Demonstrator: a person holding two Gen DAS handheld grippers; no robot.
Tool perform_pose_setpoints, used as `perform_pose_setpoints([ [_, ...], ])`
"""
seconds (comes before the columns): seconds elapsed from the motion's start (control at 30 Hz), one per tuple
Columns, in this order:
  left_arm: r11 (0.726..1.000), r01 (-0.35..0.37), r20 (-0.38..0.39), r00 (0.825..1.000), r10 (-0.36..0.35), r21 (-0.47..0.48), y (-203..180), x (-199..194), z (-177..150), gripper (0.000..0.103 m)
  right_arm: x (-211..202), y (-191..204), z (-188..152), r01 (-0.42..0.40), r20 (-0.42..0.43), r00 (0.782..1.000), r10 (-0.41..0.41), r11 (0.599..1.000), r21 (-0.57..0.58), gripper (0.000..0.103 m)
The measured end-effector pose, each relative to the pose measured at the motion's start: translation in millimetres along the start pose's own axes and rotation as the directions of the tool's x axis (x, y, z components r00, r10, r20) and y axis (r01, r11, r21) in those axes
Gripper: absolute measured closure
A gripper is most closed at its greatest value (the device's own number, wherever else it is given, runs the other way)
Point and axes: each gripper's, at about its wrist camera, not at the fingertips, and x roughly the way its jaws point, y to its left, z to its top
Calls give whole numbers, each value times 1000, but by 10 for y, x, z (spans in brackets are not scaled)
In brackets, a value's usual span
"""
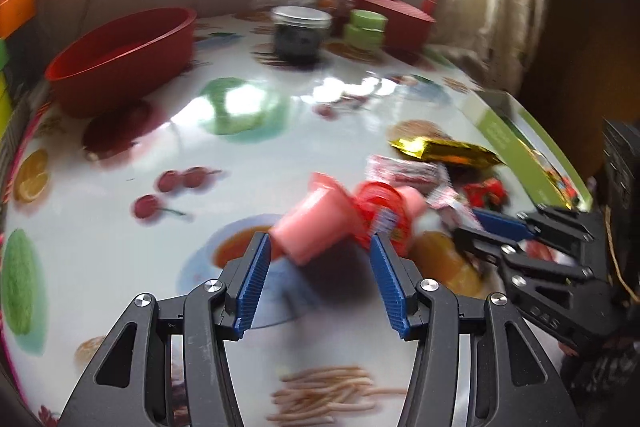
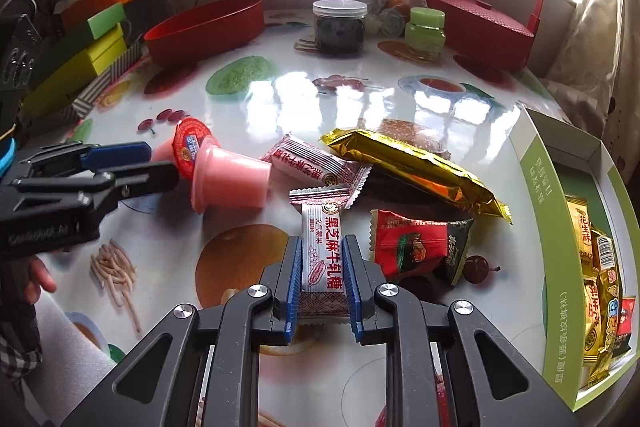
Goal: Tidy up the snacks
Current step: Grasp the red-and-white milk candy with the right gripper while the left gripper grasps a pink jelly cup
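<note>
Right claw [image 2: 322,281] clamps white candy packet [image 2: 322,259]; left claw [image 1: 318,269] half-open.

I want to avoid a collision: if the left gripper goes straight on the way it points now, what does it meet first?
Most likely the pink jelly cup lying on its side: it sits just past the open left gripper. Blur leaves the depth uncertain.

The left gripper [image 1: 320,255] hangs with its jaws apart around a pink jelly cup [image 1: 316,223] lying tipped on the fruit-printed tabletop [image 1: 248,155]; a red bowl [image 1: 120,63] sits beyond.
</note>
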Motion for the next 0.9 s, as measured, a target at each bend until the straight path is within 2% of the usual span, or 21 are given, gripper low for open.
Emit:
perform_pose_setpoints([
  [0.33, 993, -47, -13, 999, 49, 112, 4, 56, 86, 50, 18, -49, -10, -15, -8, 1000, 15, 1000, 18, 84],
  [0.5, 977, -16, -51, 998, 28, 214, -62, 180, 120, 50, 18, -53, -13, -21, -8, 1000, 21, 1000, 21, 83],
  [0.9, 983, 29, -81, 997, -15, 183, -7, 275, 183, 50, 15, -64, -14, -34, -6, 999, 34, 999, 32, 83],
])
